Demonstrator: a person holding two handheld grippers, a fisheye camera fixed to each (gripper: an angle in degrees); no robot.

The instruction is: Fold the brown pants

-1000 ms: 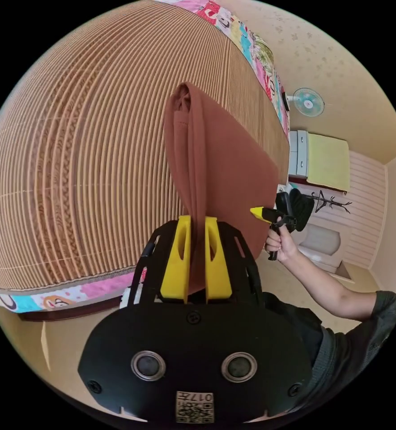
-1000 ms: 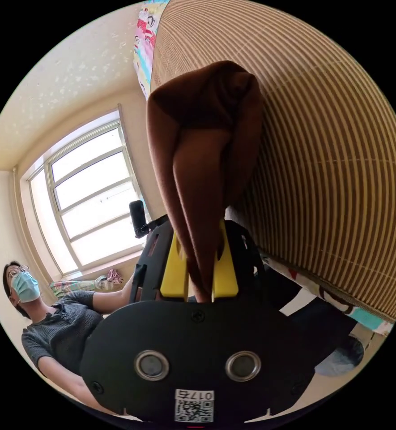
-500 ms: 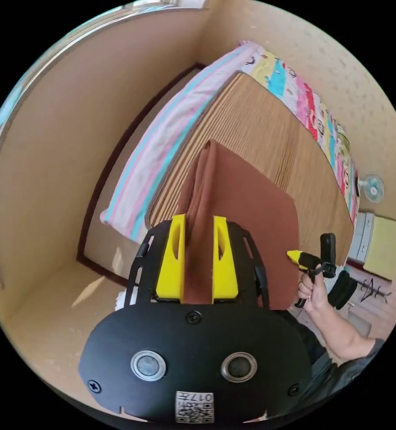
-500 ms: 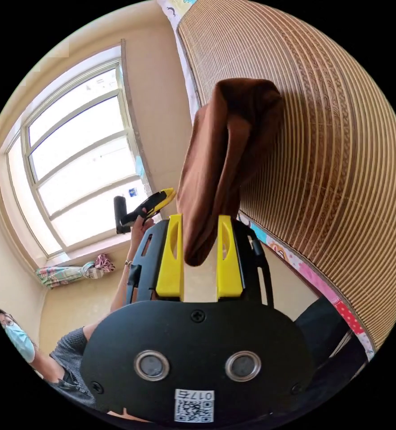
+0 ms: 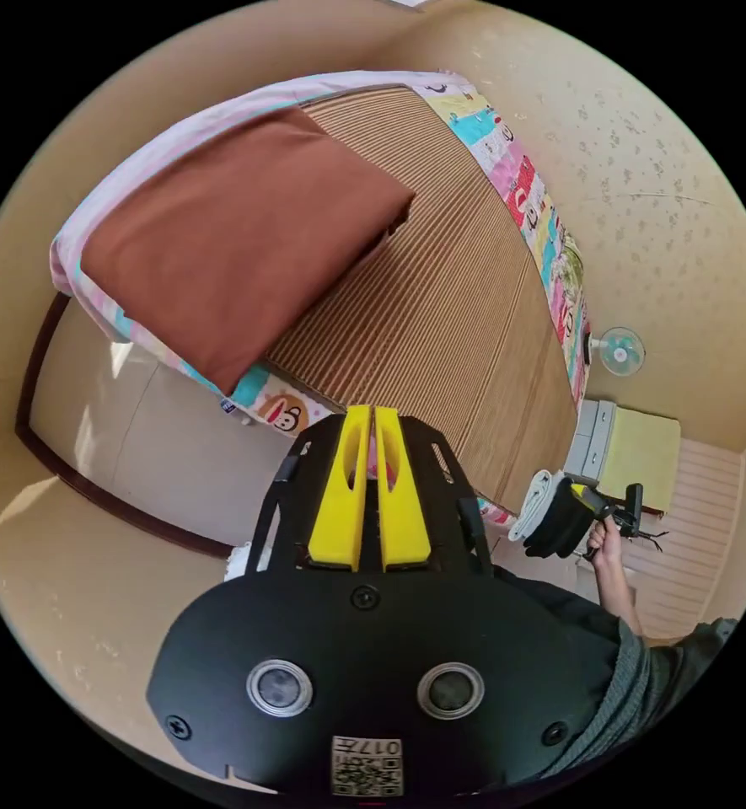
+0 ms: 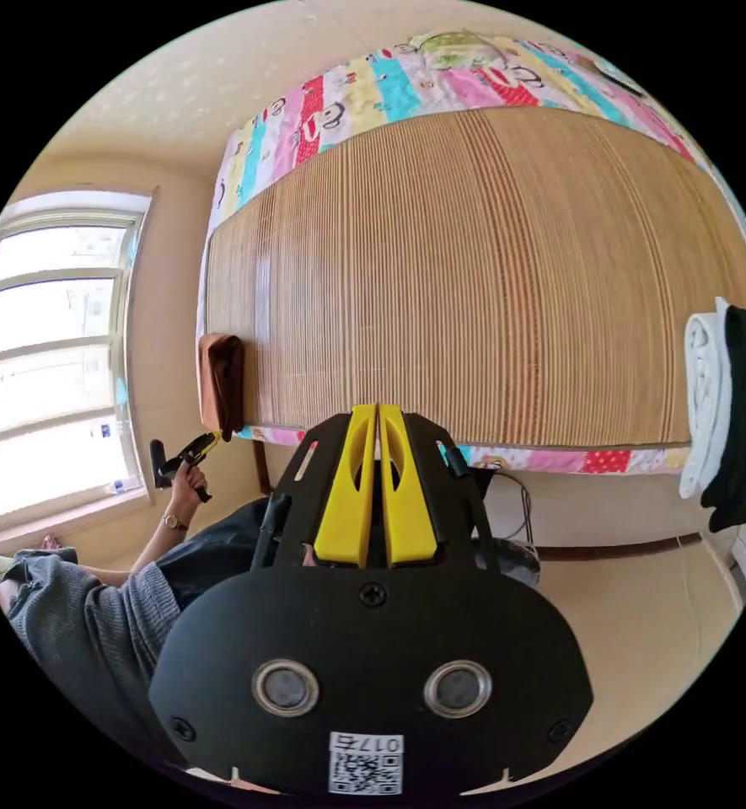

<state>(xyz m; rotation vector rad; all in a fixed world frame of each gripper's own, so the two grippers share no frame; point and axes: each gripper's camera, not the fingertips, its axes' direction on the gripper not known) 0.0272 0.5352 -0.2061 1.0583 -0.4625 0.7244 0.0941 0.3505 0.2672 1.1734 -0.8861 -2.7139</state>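
Note:
The brown pants (image 5: pixel 221 236) lie folded in a flat rectangle on a corner of the bed, partly over the striped sheet edge. In the right gripper view the brown pants (image 6: pixel 221 383) appear edge-on at the mat's left end. My left gripper (image 5: pixel 371 411) is shut with nothing between its yellow jaws, well back from the pants. My right gripper (image 6: pixel 378 408) is also shut and empty, facing the bed's long side. A hand holds the right gripper (image 5: pixel 596 506) far off beside the bed, and another hand holds the left gripper (image 6: pixel 200 444) just below the pants.
A bamboo mat (image 6: pixel 474 278) covers the bed over a colourful cartoon sheet (image 6: pixel 406 76). A stack of white and black clothes (image 6: pixel 727 404) sits at the bed's other end. A window (image 6: pixel 44 362), a wall fan (image 5: pixel 619 350) and a small cabinet (image 5: pixel 634 455) stand around the room.
Both grippers have let go of the brown pants, which now lie folded on the bed's corner. Both have drawn back from the bed and their jaws have shut.

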